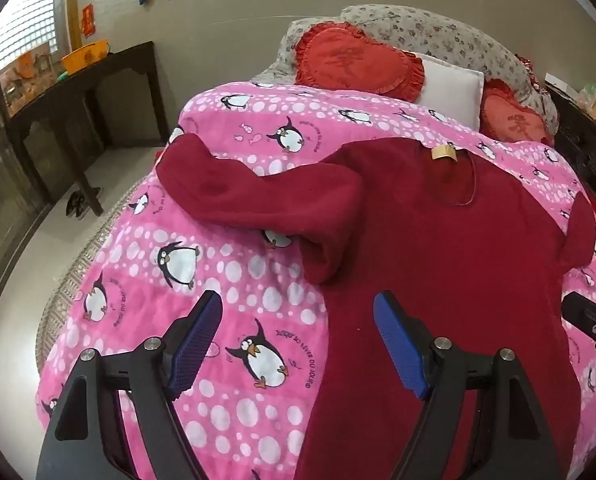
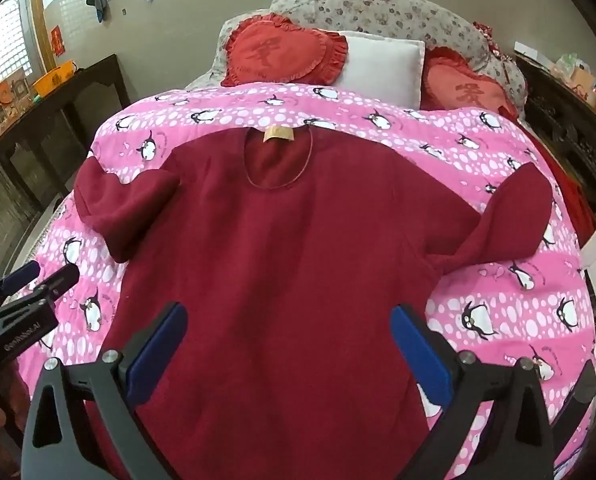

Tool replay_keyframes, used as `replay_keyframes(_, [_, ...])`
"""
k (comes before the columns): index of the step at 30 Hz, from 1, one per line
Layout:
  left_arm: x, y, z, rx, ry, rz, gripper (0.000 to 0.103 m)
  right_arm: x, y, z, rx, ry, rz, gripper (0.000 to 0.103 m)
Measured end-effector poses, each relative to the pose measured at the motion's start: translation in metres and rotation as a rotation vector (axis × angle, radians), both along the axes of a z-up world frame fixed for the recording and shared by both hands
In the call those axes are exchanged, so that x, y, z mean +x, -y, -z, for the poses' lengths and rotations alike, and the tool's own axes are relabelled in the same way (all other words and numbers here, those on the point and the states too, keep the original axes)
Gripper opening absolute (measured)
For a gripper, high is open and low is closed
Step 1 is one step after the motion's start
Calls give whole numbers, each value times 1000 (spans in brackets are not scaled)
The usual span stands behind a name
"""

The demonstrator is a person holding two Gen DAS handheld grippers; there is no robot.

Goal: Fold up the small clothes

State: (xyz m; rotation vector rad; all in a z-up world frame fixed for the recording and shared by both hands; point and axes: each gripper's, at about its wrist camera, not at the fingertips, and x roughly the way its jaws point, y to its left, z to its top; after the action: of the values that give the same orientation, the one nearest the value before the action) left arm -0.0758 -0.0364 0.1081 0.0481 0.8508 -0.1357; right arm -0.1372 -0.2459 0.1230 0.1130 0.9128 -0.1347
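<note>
Red sweater (image 2: 282, 240) flat, pink quilt (image 2: 498, 300)

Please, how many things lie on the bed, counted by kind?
Dark red fleece top: 1
Red heart-shaped cushions: 2
White pillow: 1
Grey floral quilt: 1
Total: 5
</note>
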Motion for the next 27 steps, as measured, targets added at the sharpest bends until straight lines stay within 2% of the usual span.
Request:
replay_keyframes(3, [1,-1,1,-8,-8,0,60,2,-36,4,-12,0,0,103])
replay_keyframes(10, [5,-1,6,-18,-18,4,60,6,0,11,-14,-5,-6,103])
replay_keyframes(11, [6,-1,7,-21,-20,1,60,6,3,3,-29,-4,-1,103])
replay_keyframes(12, [7,-1,8,-19,-20,0,60,9,-3,11,-21,-9,-2,103])
replay_keyframes(20, [11,2,12,-1,-23,8,60,16,0,19,-9,-14,6,103])
replay_keyframes(27, [18,0,16,0,-30,0,60,27,-1,28,-3,-64,0,103])
